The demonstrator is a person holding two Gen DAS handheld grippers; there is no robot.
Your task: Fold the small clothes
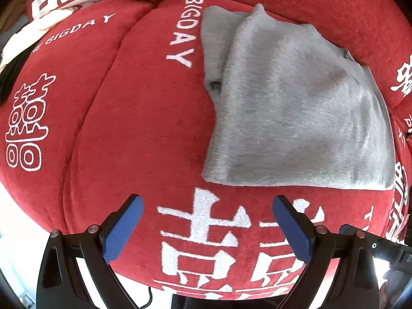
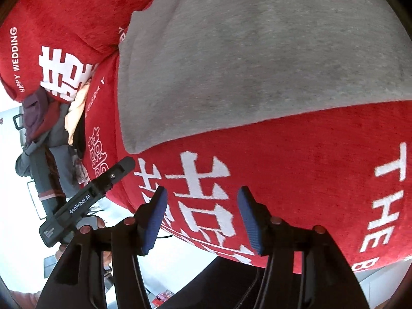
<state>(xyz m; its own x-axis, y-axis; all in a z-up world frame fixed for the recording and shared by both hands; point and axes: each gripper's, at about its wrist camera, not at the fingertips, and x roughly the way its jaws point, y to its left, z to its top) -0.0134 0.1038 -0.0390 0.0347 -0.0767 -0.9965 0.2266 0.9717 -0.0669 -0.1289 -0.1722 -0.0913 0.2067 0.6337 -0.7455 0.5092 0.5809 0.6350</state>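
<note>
Left wrist view: folded grey knit garment lies centre-right on red plush cover; left gripper and right gripper gape empty. Careless regrasping could undo the fold.

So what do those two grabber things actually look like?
Each is a black plastic frame with two fingers faced in textured blue pads, hinged on round reddish pins. The left gripper carries white "GenRobot.AI" lettering on its side; the right gripper looks built alike.
</note>
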